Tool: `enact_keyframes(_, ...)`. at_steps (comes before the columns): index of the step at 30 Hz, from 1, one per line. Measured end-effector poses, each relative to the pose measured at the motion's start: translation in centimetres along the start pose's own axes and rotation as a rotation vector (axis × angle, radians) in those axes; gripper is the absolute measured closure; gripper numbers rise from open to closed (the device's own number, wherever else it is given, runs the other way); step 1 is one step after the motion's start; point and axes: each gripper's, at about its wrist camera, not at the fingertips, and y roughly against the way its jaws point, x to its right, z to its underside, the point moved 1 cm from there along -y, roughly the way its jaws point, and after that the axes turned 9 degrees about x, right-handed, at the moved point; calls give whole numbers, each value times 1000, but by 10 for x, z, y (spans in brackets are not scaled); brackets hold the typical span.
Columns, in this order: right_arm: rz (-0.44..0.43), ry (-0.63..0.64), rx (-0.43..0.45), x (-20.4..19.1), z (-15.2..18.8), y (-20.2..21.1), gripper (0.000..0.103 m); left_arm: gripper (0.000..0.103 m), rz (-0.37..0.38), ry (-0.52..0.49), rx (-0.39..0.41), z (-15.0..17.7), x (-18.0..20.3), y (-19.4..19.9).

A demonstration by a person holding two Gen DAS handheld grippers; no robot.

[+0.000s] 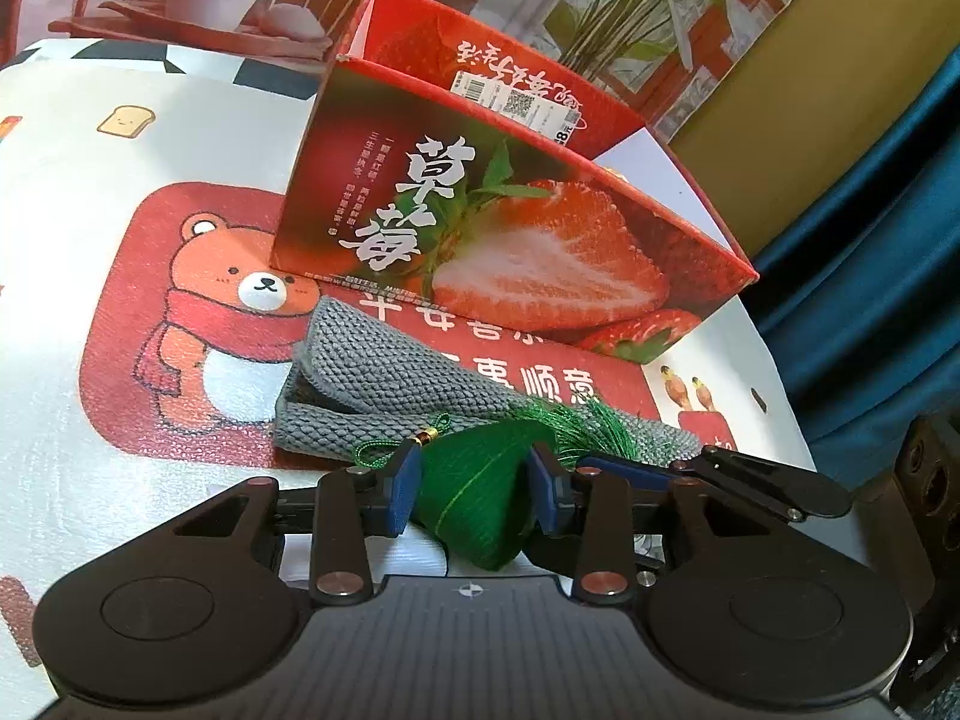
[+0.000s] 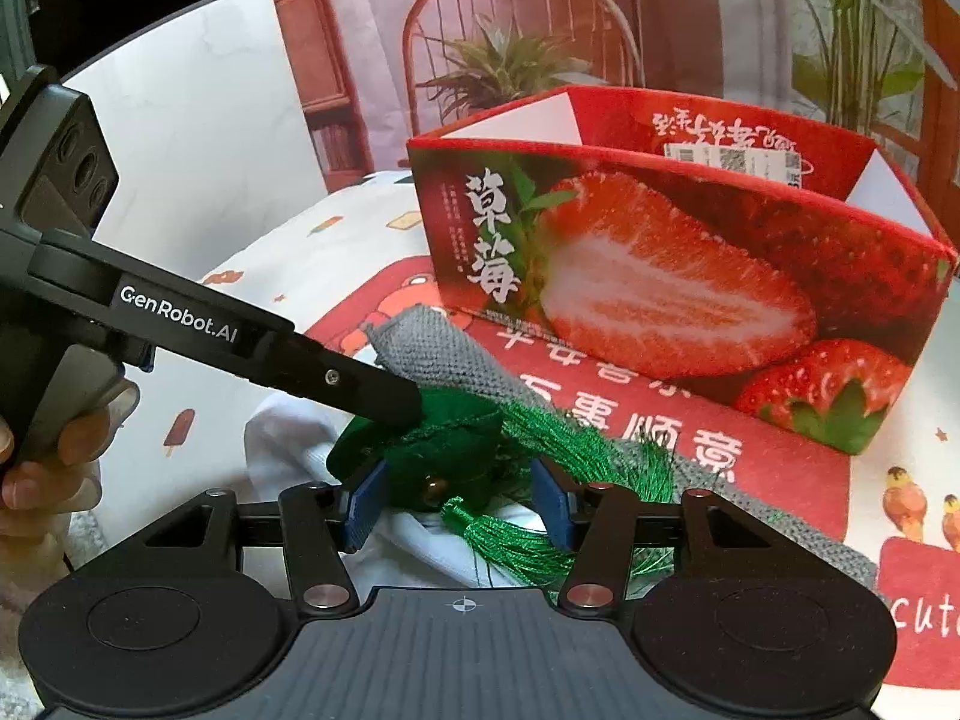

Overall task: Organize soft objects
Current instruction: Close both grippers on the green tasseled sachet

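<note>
A green zongzi-shaped pouch (image 1: pixel 480 492) with a green tassel (image 1: pixel 585 426) lies by a folded grey knitted cloth (image 1: pixel 384 384) on the printed table cover. My left gripper (image 1: pixel 474 486) is shut on the pouch. In the right wrist view the pouch (image 2: pixel 444 450) sits between the blue pads of my right gripper (image 2: pixel 459 495), which stand apart around it; the tassel (image 2: pixel 576 438) trails right. The left gripper's finger (image 2: pixel 360 384) touches the pouch from the left. A white cloth (image 2: pixel 432 546) lies under it. The open red strawberry box (image 1: pixel 510 228) stands behind.
The strawberry box (image 2: pixel 678 282) is open at the top, just behind the grey cloth (image 2: pixel 456 354). The table cover (image 1: pixel 90 228) has a bear print. A backdrop with plants and a chair stands behind the table. A blue curtain (image 1: pixel 888 276) hangs at the right.
</note>
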Motion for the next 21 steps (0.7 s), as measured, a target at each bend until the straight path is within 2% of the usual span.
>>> enact_keyframes(21,-41,-14,-14,-2,2,-6,52,62,0,14,-7,5,-5,-2)
